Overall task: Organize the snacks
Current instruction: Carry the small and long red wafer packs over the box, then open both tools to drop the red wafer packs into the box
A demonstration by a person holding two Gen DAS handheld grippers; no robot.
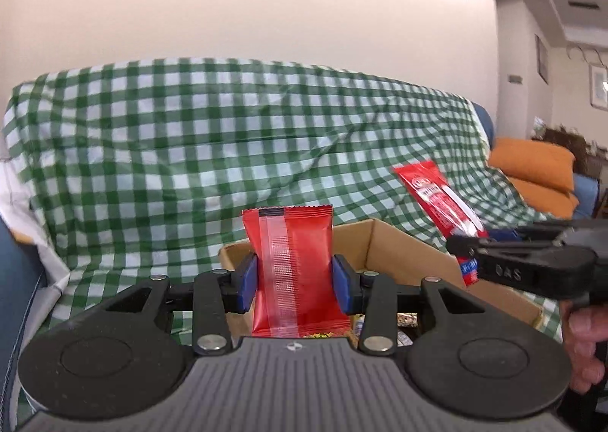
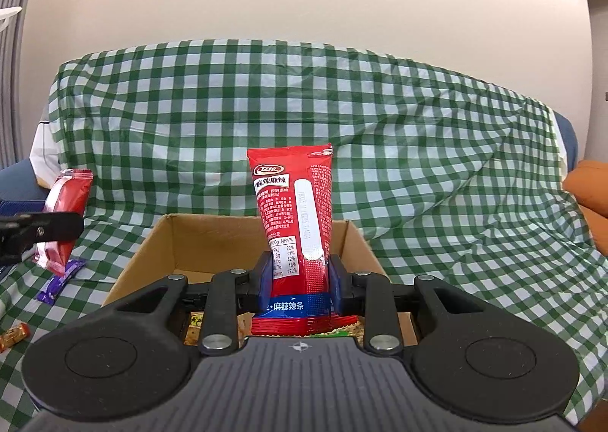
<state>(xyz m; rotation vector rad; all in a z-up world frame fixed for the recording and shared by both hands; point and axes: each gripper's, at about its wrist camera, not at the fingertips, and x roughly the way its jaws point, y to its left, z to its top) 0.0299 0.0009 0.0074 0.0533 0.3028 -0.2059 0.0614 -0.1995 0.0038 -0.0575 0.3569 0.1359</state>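
My left gripper [image 1: 294,280] is shut on a plain red snack packet [image 1: 294,265], held upright over the near edge of a brown cardboard box [image 1: 402,253]. My right gripper [image 2: 300,282] is shut on a taller red and blue spicy-strip packet [image 2: 296,227], also upright, above the same cardboard box [image 2: 159,246]. Several snack packets lie inside the box, mostly hidden by the grippers. In the left wrist view the right gripper [image 1: 467,261] comes in from the right with its spicy-strip packet [image 1: 440,211]. In the right wrist view the left gripper's finger [image 2: 41,228] and red packet [image 2: 64,215] show at the left.
The box sits on a green and white checked cloth [image 2: 437,181] draped over a sofa. A purple bar [image 2: 62,282] and an orange-red wrapper [image 2: 13,335] lie on the cloth left of the box. Orange cushions [image 1: 535,173] lie at the far right. A hand [image 1: 587,341] grips the right tool.
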